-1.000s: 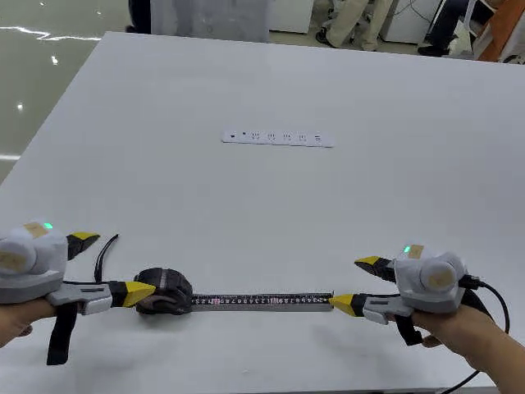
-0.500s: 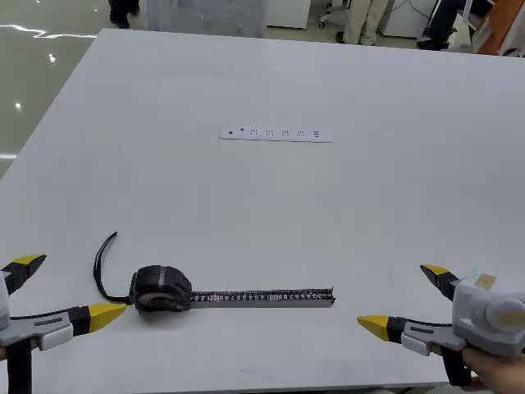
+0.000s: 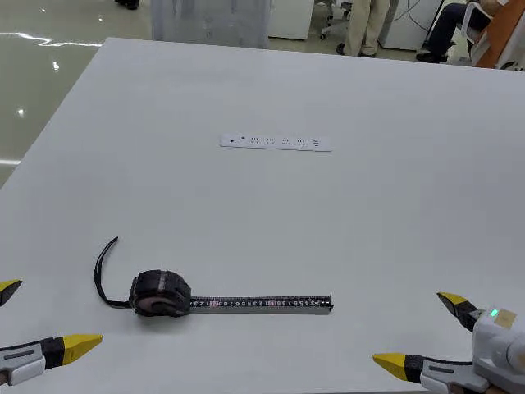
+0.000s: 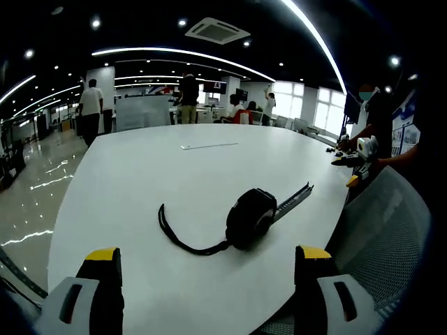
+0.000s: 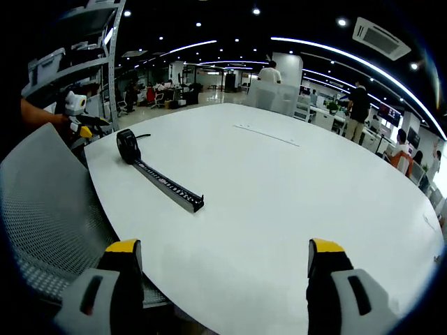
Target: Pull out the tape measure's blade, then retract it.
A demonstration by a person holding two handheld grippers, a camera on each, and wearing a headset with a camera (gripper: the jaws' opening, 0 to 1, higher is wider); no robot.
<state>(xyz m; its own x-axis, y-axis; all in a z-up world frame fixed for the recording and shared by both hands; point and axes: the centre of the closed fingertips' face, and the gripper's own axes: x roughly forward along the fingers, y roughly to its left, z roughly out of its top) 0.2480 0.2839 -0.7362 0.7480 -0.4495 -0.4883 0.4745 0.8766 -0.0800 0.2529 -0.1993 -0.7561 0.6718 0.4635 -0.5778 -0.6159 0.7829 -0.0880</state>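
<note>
A black tape measure (image 3: 160,293) lies on the white table (image 3: 271,205), its blade (image 3: 262,303) drawn out to the right and its black strap (image 3: 104,271) curling to the left. The left gripper view has the case (image 4: 251,216) ahead with the blade (image 4: 293,201) running off right. From the right gripper, the blade's tip (image 5: 193,203) lies ahead at left, leading back to the case (image 5: 127,145). My left gripper (image 3: 37,324) stands open at the bottom left corner, apart from the case. At the bottom right my right gripper (image 3: 426,332) is open, well clear of the blade's tip.
A white power strip (image 3: 275,141) lies flat across the middle of the table. A grey mesh chair back (image 5: 49,223) stands at the table's near edge. People stand and sit beyond the far edge (image 3: 361,25).
Both grippers have let go and drawn back toward the near edge, outward to the corners. The tape measure stays put with its blade out.
</note>
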